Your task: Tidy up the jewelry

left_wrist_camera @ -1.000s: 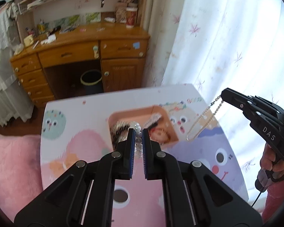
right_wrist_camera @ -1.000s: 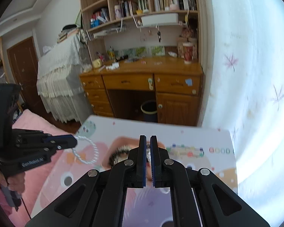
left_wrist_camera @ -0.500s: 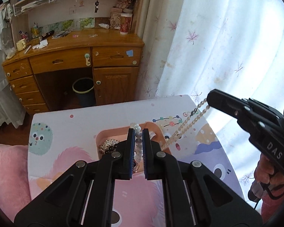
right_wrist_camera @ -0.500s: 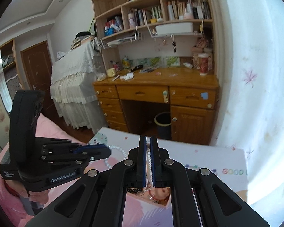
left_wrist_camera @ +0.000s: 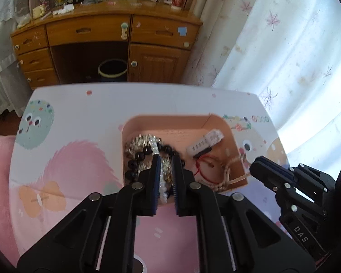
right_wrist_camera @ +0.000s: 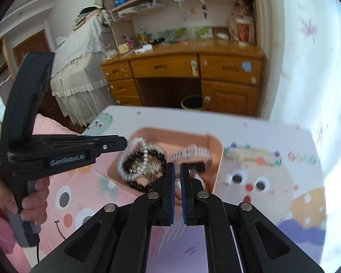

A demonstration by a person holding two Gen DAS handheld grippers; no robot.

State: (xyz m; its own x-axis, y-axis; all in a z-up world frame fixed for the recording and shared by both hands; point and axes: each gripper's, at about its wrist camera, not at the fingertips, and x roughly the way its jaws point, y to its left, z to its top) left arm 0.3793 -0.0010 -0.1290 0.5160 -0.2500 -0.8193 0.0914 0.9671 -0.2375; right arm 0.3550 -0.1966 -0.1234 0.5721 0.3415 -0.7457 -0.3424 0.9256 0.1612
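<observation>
Hovering left claw [left_wrist_camera: 165,159], pearl bracelet [left_wrist_camera: 162,179], pink tray [left_wrist_camera: 168,122], right claw [right_wrist_camera: 177,167]

My left gripper [left_wrist_camera: 165,159] angles downward, its jaws a narrow gap apart around a white bead strand. My right gripper [right_wrist_camera: 177,167] tilts down beside it, jaws nearly closed. My left hand [right_wrist_camera: 30,201] wraps the handle.

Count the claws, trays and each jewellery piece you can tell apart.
Claws: 2, left claw, right claw
Pink tray: 1
Black-bead bracelet: 1
White-bead bracelet: 1
Red cord: 1
Beaded chain: 1
White strap: 1
Silver piece: 1
Total: 9
</observation>
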